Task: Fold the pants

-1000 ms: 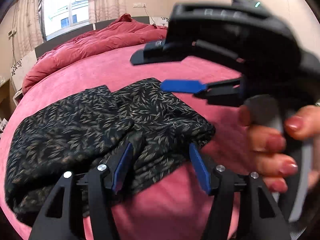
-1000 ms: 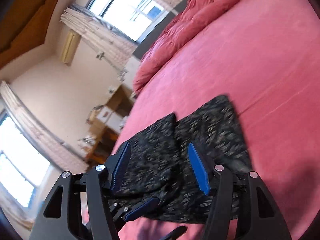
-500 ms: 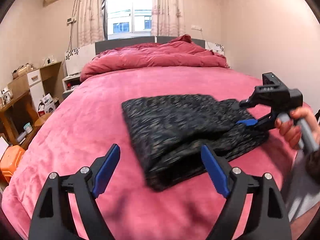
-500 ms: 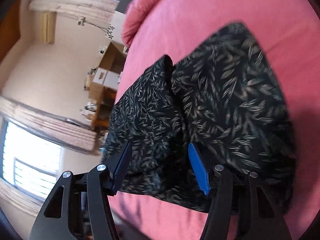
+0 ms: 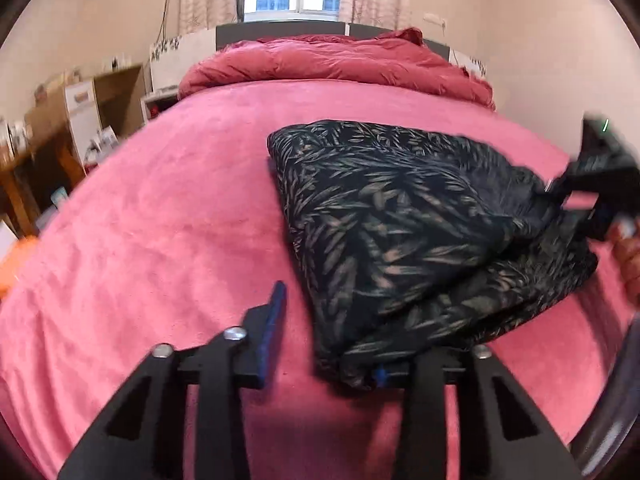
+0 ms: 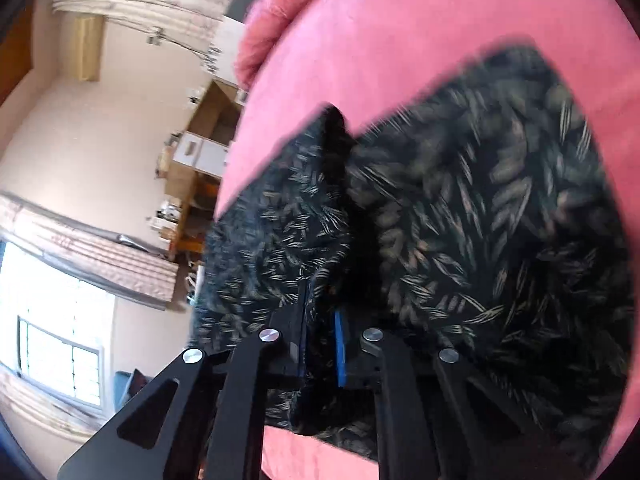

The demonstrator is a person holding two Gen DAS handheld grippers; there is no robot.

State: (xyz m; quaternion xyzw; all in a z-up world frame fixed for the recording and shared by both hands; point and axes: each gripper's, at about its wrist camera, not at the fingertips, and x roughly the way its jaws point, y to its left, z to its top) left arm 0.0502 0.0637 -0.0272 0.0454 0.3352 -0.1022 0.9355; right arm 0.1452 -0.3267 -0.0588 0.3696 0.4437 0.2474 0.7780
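The black leaf-print pants (image 5: 400, 216) lie folded into a thick pad on the pink bed cover (image 5: 160, 220). My left gripper (image 5: 326, 336) is at their near left corner. Its jaws are closing, with the corner draped over the right finger; the left pad (image 5: 276, 312) still stands clear of the cloth. At the far right edge of the pile my right gripper (image 5: 600, 176) is held by a hand (image 5: 628, 256). In the right wrist view the right gripper (image 6: 322, 320) is closing, its blue pads pinching a fold of the pants (image 6: 480, 220).
A crumpled red duvet (image 5: 332, 64) is heaped at the head of the bed below a window. A wooden desk and shelves (image 5: 60, 128) with small items stand left of the bed. Open pink cover stretches left of the pants.
The left gripper swung in to the pants' near left corner and its jaws narrowed. The right gripper's jaws went from wide apart to pinched on the cloth.
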